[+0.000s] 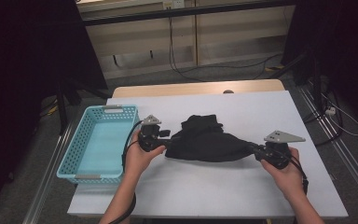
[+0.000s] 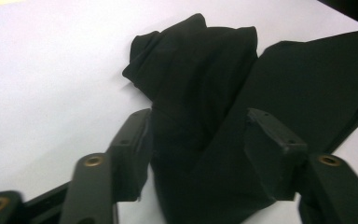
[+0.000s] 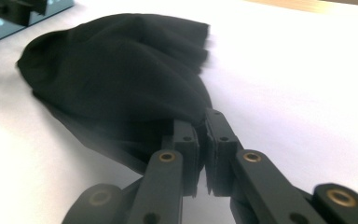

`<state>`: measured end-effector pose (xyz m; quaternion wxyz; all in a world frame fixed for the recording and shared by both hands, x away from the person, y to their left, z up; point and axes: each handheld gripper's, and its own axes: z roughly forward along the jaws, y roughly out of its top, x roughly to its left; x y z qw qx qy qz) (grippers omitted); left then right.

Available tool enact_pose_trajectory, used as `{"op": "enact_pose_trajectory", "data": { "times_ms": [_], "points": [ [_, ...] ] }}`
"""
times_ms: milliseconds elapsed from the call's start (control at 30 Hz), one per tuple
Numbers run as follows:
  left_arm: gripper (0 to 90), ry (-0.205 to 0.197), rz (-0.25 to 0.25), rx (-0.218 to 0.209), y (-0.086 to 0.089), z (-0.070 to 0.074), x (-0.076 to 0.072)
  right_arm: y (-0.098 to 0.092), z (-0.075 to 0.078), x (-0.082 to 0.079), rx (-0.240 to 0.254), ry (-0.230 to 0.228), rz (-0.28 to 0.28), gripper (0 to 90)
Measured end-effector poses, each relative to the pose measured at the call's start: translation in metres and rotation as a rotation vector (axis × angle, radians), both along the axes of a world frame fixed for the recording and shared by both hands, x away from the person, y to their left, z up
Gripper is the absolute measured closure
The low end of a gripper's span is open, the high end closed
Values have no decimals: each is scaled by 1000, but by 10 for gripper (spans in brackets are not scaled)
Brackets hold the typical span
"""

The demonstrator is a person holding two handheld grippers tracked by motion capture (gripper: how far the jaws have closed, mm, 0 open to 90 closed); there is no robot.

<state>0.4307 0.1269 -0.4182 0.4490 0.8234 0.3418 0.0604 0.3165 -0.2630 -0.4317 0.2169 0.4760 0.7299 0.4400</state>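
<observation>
Black cloth [image 1: 207,140] lies between the spread left tool [image 2: 198,154]; right tool [image 3: 202,140] pinches its edge.

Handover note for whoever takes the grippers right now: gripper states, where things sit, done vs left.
Left gripper: jaws open, straddling the near end of the black cloth, pads not pressing on it.
Right gripper: shut on the cloth's opposite edge, pinching a fold.
Cloth: lies bunched mid-table on the white table cover, between both grippers.
Blue basket: at the table's left edge, nothing in it.
Done: right-side grip taken.
Left: probably close the left jaws on the cloth, then fold it or move it to the basket.
</observation>
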Motion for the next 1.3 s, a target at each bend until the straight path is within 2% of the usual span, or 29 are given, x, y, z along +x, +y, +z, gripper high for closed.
{"op": "enact_pose_trajectory", "data": {
  "times_ms": [67, 200, 433, 633, 800, 933, 1000, 1067, 1167, 1233, 1300],
  "points": [
    [374, 12, 12, 3, 1, -2, -1, -5, -1, -1, 5, 10, -7, 846],
    [355, 36, 4, 13, 2, -7, -3, -10, -4, -4, 3, 17, -14, 846],
    [377, 67, -25, 47, 2, -17, -10, -9, -4, -7, -7, 20, -14, 845],
    [562, 95, -47, 88, 1, -23, -12, -11, -4, -8, -7, 21, -20, 844],
    [658, 110, -59, 99, 0, -27, -11, -11, -5, -7, -11, 21, -23, 843],
    [741, 137, -80, 112, -4, -29, -12, -14, -6, -7, -12, 22, -28, 843],
    [758, 135, -94, 121, -7, -30, -12, -15, -6, -7, -9, 22, -31, 842],
    [818, 149, -103, 123, -10, -29, -13, -16, -6, -7, -8, 22, -33, 843],
    [867, 167, -111, 119, -11, -28, -13, -17, -6, -8, -10, 19, -36, 841],
    [870, 187, -102, 88, -11, -25, -14, -17, -6, -8, -12, 15, -35, 841],
    [874, 182, -101, 65, -8, -19, -13, -18, -6, -9, -9, 16, -40, 841]
  ]
}}
